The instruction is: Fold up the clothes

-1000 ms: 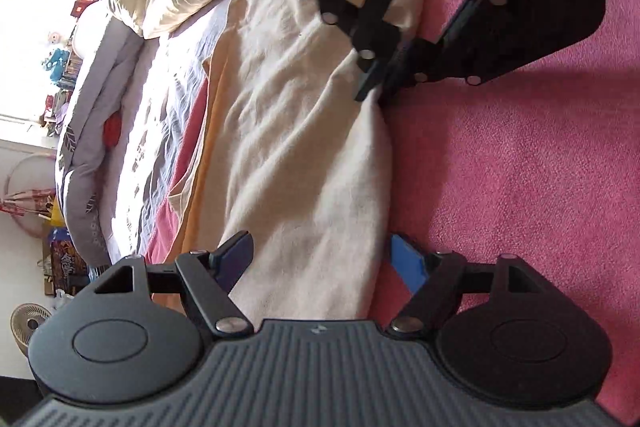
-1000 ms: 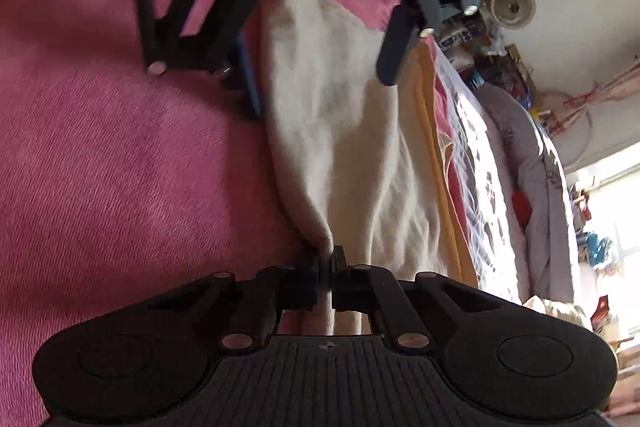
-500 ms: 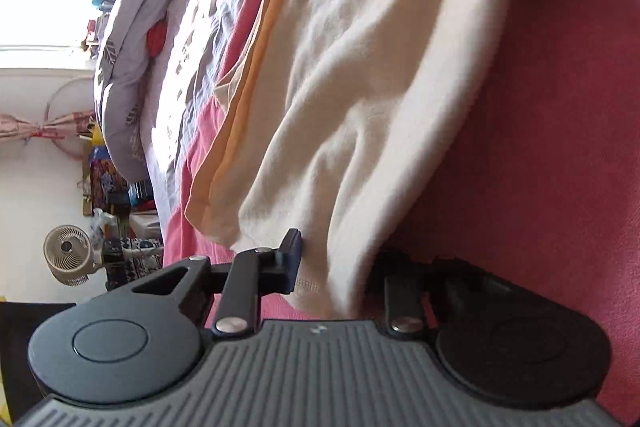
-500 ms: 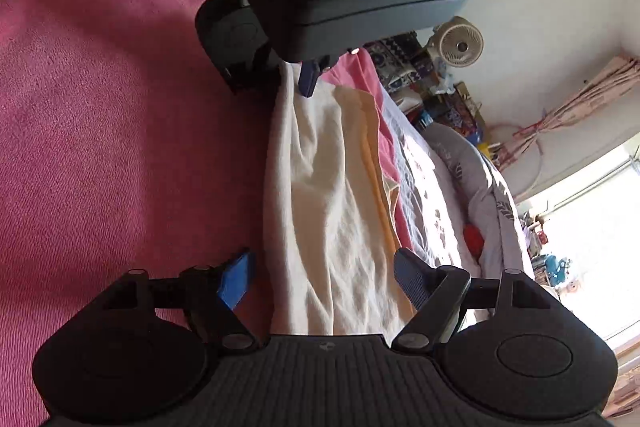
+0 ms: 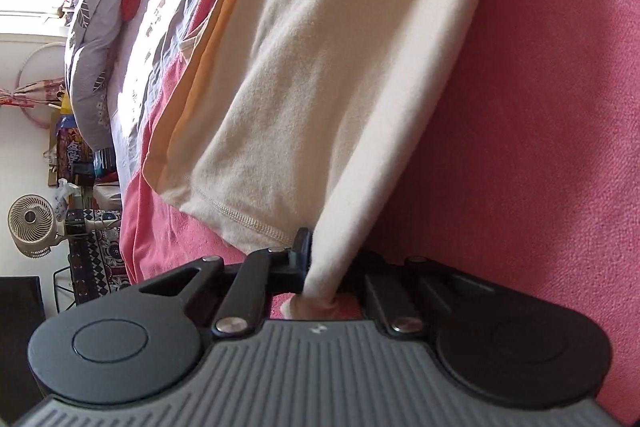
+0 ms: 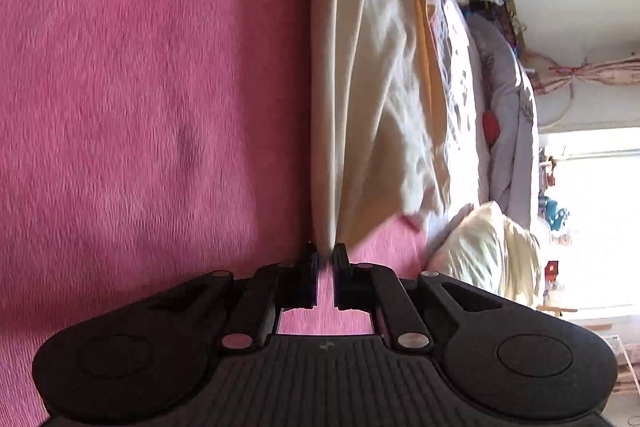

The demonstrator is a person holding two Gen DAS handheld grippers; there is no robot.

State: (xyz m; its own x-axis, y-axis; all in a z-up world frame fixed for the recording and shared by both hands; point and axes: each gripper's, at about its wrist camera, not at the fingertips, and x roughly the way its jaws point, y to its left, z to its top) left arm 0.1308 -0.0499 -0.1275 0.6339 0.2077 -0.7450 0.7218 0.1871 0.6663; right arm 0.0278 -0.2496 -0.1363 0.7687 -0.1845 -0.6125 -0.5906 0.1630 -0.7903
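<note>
Right now the cream garment [image 5: 320, 67] lies stretched along the pink blanket [image 5: 540, 107], its folded edge pulled into a taut ridge that runs away from both cameras. At one near corner the left gripper [image 5: 320, 267] has just closed, and its jaws now pinch a bunched tuck of the cloth beside the stitched hem. At the other end the right gripper [image 6: 326, 255] has also just closed, its jaws clamped on the tip of the fold. An orange cloth [image 5: 208, 67] peeks from under the garment's left side. Farther off sit a grey patterned quilt [image 5: 92, 47], a pale yellow pillow [image 6: 488, 251] and a small white fan [image 5: 32, 223].
</note>
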